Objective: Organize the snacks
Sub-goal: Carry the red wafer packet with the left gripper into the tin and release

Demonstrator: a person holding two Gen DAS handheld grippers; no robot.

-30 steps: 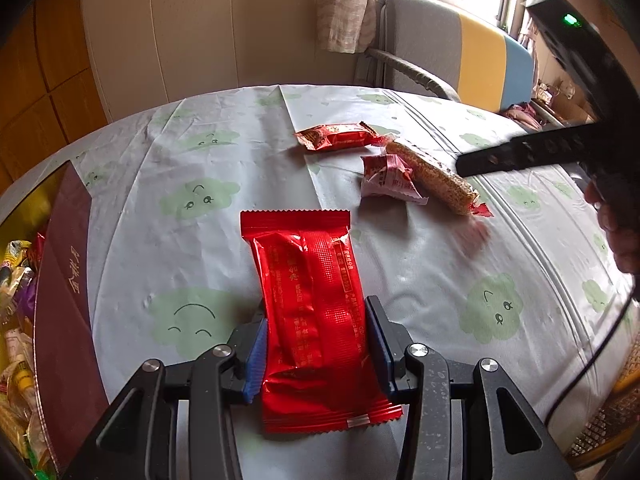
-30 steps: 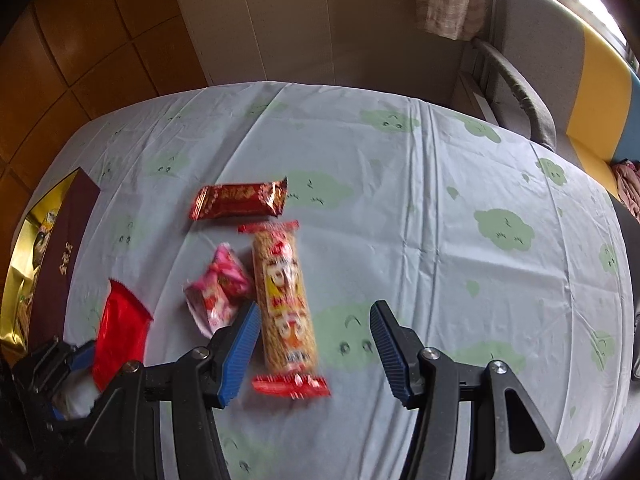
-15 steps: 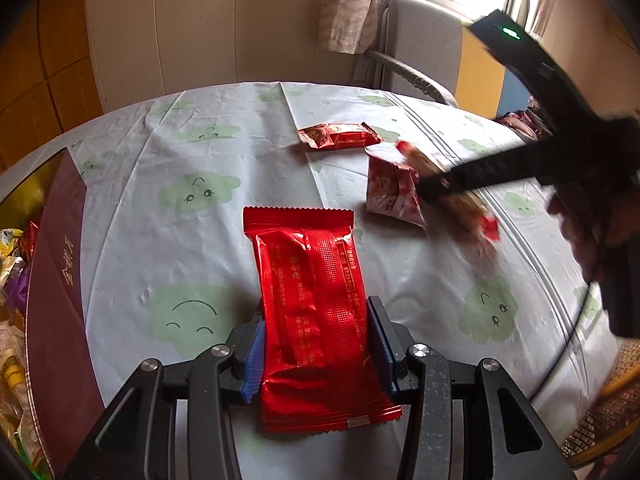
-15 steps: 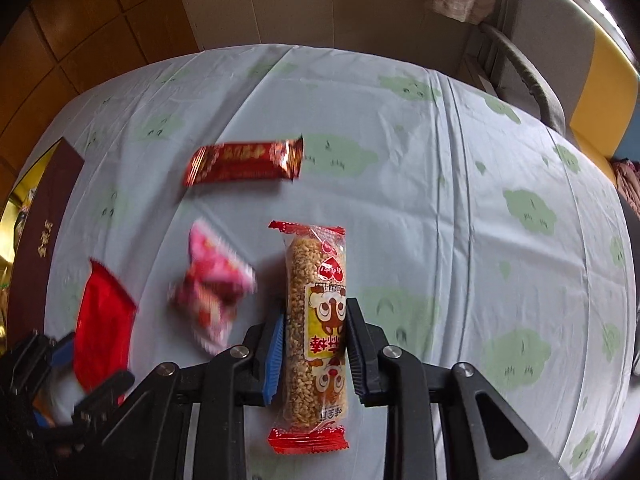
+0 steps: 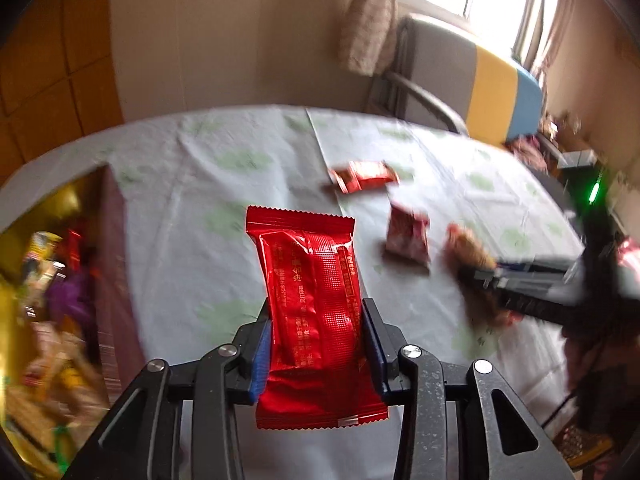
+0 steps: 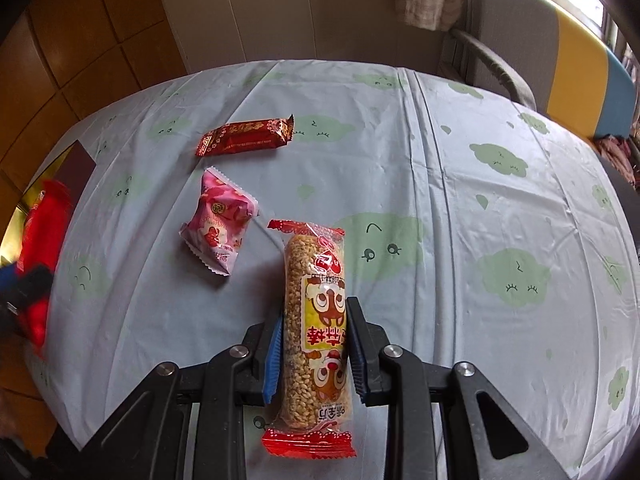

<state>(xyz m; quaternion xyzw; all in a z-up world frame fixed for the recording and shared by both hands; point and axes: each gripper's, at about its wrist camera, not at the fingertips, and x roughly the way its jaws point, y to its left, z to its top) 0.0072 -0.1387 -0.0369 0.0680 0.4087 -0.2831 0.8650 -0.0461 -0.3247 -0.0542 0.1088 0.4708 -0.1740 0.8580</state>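
Note:
My left gripper (image 5: 316,322) holds a red snack packet (image 5: 310,280) lengthwise above the table; its jaws are closing, pads pressed on the packet's sides. My right gripper (image 6: 315,320) is shut on a long rice-crisp bar (image 6: 314,276) in a clear wrapper with red ends, low over the tablecloth. In the left wrist view the right gripper (image 5: 480,276) and its bar (image 5: 466,246) appear blurred at the right. On the cloth lie a dark red bar (image 6: 246,138) and a pink packet (image 6: 218,220). The red packet (image 6: 44,220) shows blurred at the left edge.
A maroon box (image 5: 114,264) with a gold inside, holding several mixed snacks, stands at the table's left edge. The round table wears a light blue cloth with green clouds (image 6: 460,200). A grey, yellow and blue chair (image 6: 560,40) stands behind the table.
The right gripper went from open around the rice bar to shut on it. The left gripper has risen with the red packet, and its view has swung toward the box.

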